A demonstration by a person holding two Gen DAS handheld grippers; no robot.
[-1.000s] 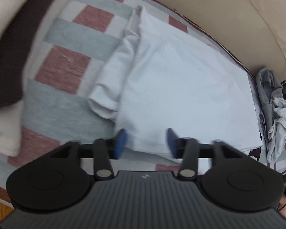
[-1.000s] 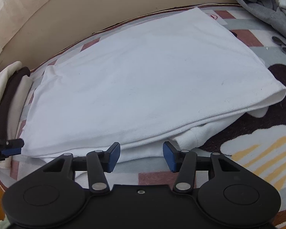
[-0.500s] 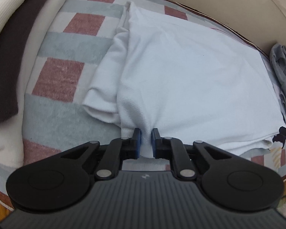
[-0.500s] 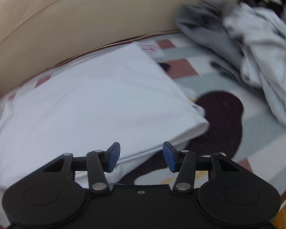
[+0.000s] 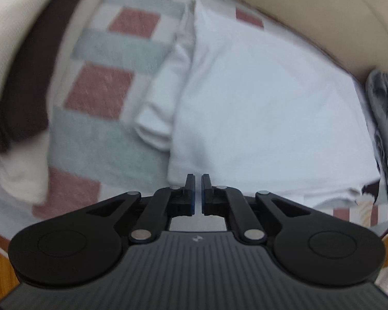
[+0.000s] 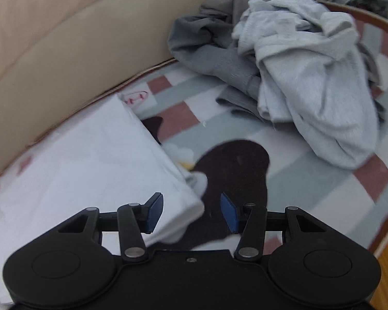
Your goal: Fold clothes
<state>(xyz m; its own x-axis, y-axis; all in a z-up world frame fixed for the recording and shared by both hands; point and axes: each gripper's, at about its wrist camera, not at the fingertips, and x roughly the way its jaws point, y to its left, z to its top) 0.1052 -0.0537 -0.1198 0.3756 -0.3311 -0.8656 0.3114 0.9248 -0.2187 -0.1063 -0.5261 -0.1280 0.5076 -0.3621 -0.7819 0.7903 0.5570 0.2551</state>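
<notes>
The folded white shirt (image 5: 258, 118), soft cotton, lies on the checked blanket (image 5: 101, 87), its long axis running from lower left toward the upper right. The left hand-held gripper (image 5: 198, 193) pinches the shirt's near hem. The right hand-held gripper (image 6: 191, 213) gapes wide over the shirt's corner, crumpled grey clothes (image 6: 297, 77) at upper right.

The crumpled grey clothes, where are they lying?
In the right wrist view, the grey clothes are heaped at upper right on the checked blanket, beyond the white garment.

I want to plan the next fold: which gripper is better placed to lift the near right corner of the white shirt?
Right, probably. The right gripper is open with the white shirt corner between its fingers. The left gripper is nearly shut at the shirt's left part, far from that corner.
</notes>
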